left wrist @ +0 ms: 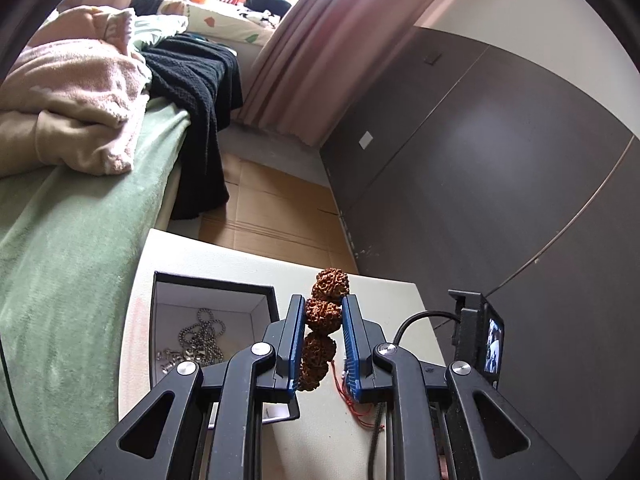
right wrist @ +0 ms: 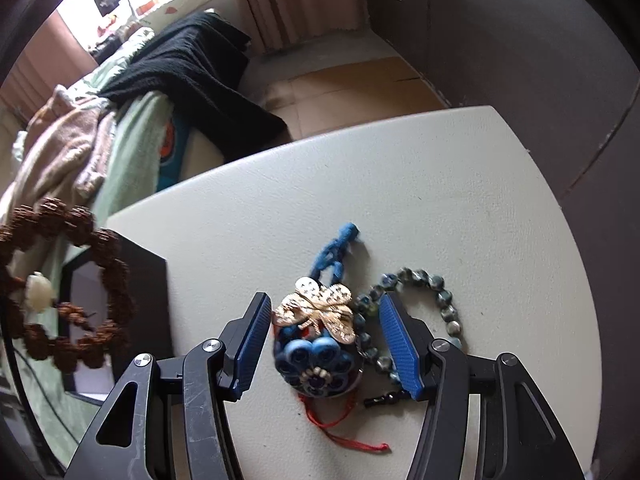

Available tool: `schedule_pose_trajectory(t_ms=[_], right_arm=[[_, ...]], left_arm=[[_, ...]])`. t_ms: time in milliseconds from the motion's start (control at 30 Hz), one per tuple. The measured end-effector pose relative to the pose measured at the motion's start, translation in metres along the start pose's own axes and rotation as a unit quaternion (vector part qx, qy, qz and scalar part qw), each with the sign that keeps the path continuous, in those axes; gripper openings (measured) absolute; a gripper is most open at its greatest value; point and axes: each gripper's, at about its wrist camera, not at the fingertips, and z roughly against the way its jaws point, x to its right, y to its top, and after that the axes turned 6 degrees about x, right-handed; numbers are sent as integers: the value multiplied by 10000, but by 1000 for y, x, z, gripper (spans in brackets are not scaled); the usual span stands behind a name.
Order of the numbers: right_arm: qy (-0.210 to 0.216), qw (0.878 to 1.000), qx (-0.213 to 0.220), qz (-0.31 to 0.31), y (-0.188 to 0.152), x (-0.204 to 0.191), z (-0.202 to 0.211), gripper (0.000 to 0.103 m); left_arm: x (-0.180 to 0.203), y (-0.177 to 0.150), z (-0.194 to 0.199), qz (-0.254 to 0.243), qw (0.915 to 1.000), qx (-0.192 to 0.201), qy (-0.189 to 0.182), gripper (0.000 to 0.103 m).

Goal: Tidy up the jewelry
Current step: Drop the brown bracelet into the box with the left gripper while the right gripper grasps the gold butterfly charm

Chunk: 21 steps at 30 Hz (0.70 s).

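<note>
left gripper (left wrist: 322, 322) clamps seed bracelet (left wrist: 322, 316) beside box (left wrist: 212, 292); right gripper (right wrist: 320, 344) straddles brooch (right wrist: 316, 314)

- Left wrist view: looks forward along the left gripper (left wrist: 323, 336), close above a pale table (left wrist: 392, 292). It faces a bed (left wrist: 80, 232), a curtain and a dark wall, with a black box (left wrist: 216, 312) just below left.
- Right wrist view: looks steeply down at the same table (right wrist: 400, 184) from close range, along the right gripper (right wrist: 320, 344).
- Shared by both: the table, the box (right wrist: 140, 304), a brown bead bracelet (left wrist: 326, 308) (right wrist: 80, 288), the bed (right wrist: 132, 136) and the curtain.
</note>
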Motion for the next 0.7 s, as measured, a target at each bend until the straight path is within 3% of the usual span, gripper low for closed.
schedule_pose_trajectory(t_ms=[267, 567, 700], right_arm=[[161, 9988, 140, -437, -7, 15, 22, 37], [534, 9958, 589, -453, -14, 21, 64, 37], [760, 9930, 807, -417, -17, 20, 83, 37]], left_arm=[[7, -5, 16, -177, 9998, 120, 23, 19], [6, -1, 70, -162, 9978, 622, 132, 19], [3, -1, 74, -219, 9972, 675, 248, 19]])
